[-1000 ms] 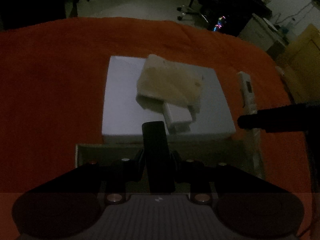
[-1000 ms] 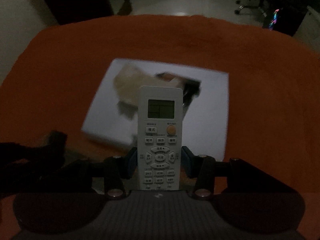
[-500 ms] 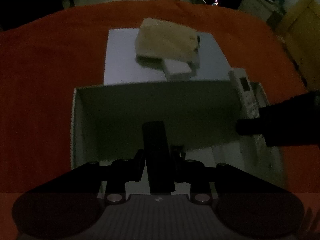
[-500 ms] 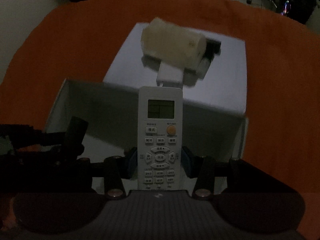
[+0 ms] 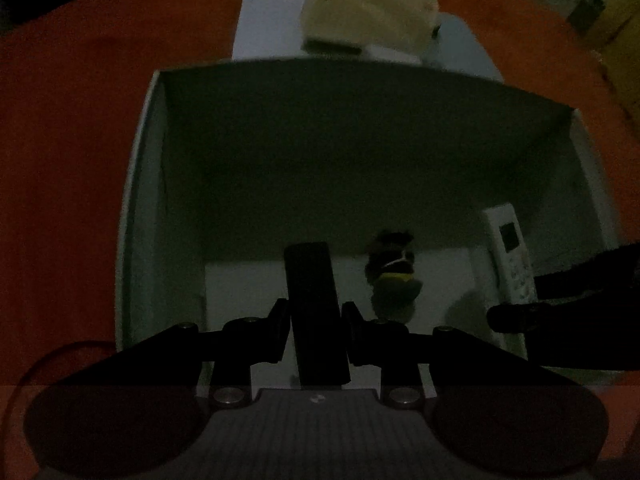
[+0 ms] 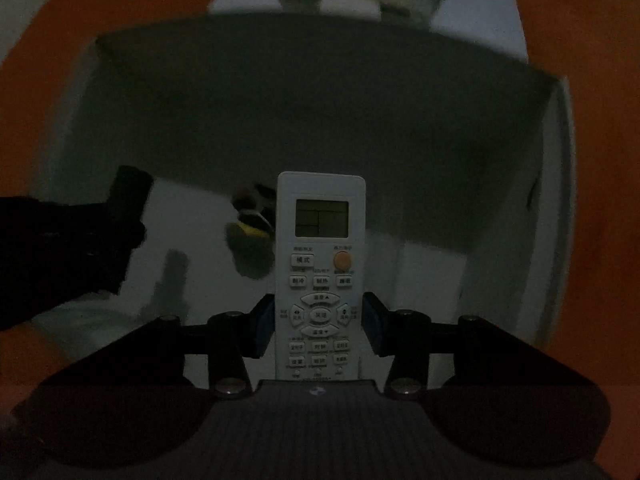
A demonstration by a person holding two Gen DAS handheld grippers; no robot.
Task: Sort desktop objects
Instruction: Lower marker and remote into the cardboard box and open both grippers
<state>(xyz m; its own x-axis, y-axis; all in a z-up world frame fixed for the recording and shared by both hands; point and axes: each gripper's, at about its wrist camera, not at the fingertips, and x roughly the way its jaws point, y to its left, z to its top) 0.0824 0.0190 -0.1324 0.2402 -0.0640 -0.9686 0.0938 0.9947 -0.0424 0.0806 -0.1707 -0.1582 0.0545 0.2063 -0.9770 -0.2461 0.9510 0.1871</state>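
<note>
A: Where are the sorted objects?

B: The white air-conditioner remote (image 6: 320, 276) is pinched between the jaws of the right gripper (image 6: 319, 318), held inside the open white box (image 5: 144, 184), toward its right wall. The black remote (image 5: 316, 312) is clamped by the jaws of the left gripper (image 5: 314, 332), also within the box, left of the white one. A small dark-and-yellow object (image 5: 394, 276) lies on the box floor between them; what it is cannot be told.

A: How far along is the sorting?

B: Neither remote is released yet. A beige pouch (image 5: 368, 8) and a white adapter beneath it remain on the white lid (image 5: 264, 28) beyond the box, on the orange tabletop (image 5: 68, 120).

A: What differs from the earlier frames?

B: Both grippers have descended from above the lid into the box, whose walls now fill each view.
</note>
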